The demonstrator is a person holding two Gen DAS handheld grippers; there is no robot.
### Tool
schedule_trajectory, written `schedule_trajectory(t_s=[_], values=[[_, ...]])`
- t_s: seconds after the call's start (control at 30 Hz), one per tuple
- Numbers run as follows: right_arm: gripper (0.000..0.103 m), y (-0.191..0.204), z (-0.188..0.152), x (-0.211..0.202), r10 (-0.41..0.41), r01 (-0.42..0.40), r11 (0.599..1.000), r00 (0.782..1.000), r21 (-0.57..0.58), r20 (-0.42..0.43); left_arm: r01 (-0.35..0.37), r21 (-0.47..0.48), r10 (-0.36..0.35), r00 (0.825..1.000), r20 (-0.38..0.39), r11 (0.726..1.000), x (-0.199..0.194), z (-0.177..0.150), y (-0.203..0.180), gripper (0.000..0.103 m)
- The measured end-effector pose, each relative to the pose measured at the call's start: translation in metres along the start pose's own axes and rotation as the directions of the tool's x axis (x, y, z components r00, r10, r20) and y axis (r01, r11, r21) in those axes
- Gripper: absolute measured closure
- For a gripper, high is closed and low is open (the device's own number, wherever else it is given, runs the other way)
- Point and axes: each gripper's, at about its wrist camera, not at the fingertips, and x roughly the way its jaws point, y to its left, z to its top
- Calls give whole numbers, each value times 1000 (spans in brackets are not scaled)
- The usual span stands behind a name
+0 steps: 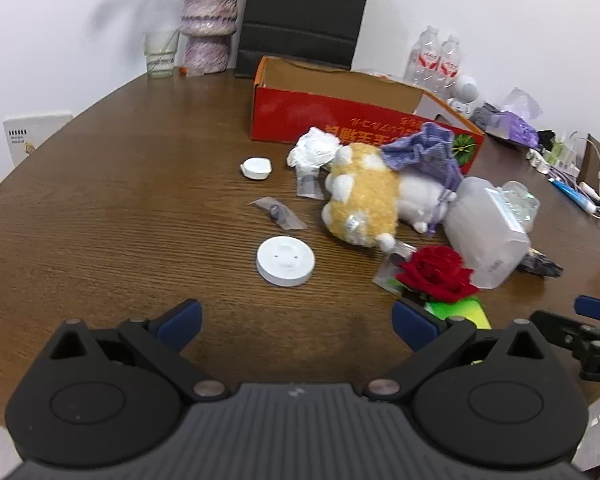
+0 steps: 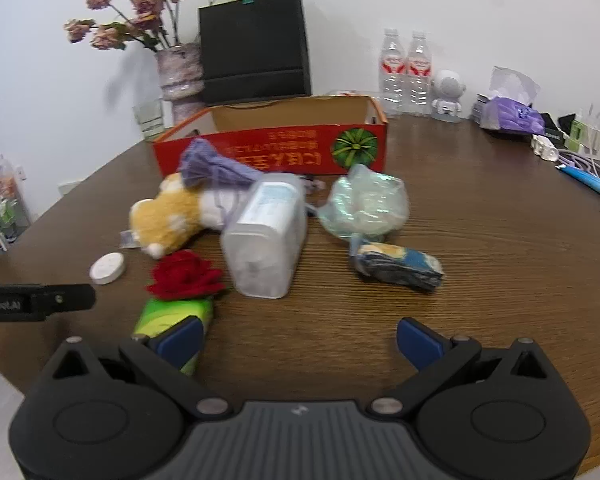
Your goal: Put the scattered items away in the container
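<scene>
An open red cardboard box stands at the back of the brown table. In front of it lie a yellow-and-white plush toy, a purple knitted cloth, a translucent plastic jar, a red fabric rose, a green packet, a large white disc, a small white cap, crumpled white paper, a clear crumpled bag and a blue-patterned bundle. My left gripper and right gripper are open, empty, near the table's front.
A vase of dried flowers, a black paper bag, a glass, two water bottles and a white astronaut figure stand along the wall. Purple tissues, cables and a blue tube lie at the right.
</scene>
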Motion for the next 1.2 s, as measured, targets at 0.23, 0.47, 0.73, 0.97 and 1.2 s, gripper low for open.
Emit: schedule_trajectory(t_s=[0.23,0.47,0.73,0.97,1.2], values=[[0,-25,12,19,-104,105,994,994,-23,46,-42,-20,42,999,-20,999,25,9,6,0],[2,-39,25,39,-134,138,989,989,-61,66,-55,4,55,998,-5,998,37,19,4,0],[30,-39,29,60,-124,128,982,991,-135,41,-63,85,61,998,34,994,43,18,-7,31],[72,-47,30,60,-76,80,990,996,-113,47,-13,82,9,999,48,997,38,18,-2,63],[92,-49,31,43,-22,32,995,995,-99,100,5,89,-14,995,98,996,24,18,-2,63]])
